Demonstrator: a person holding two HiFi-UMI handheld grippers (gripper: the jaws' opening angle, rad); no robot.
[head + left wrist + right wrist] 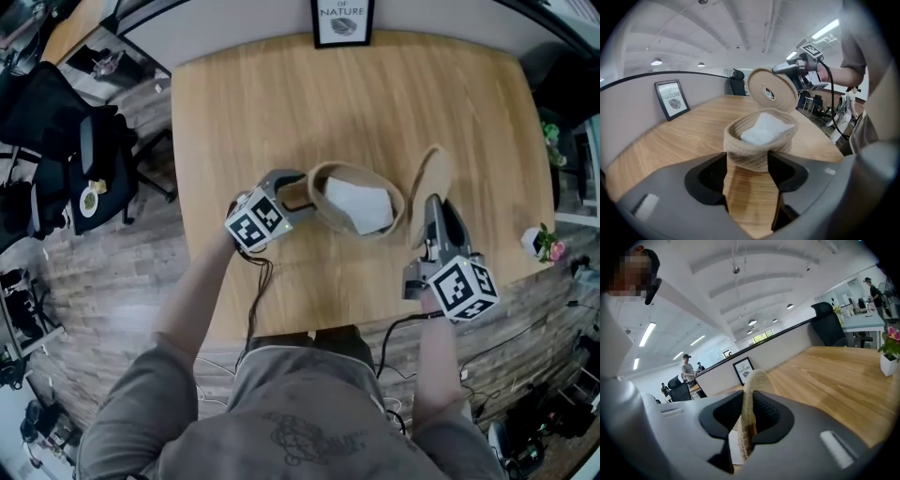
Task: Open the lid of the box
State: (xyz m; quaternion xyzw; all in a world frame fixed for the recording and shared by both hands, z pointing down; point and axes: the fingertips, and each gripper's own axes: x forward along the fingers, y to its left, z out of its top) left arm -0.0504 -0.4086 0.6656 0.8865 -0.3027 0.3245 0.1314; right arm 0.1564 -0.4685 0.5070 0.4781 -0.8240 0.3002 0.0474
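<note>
On view: one desk (375,94), one woven box (361,169), one lid (431,178), one white pouch (356,206), one framed picture (342,21), one potted flower (544,242), and two grippers, the left gripper (298,199) and the right gripper (434,220).

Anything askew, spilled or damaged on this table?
Nothing stands out. The lid is off, held on edge in the right gripper's jaws beside the basket; the white cloth lies inside, nothing spilled.
</note>
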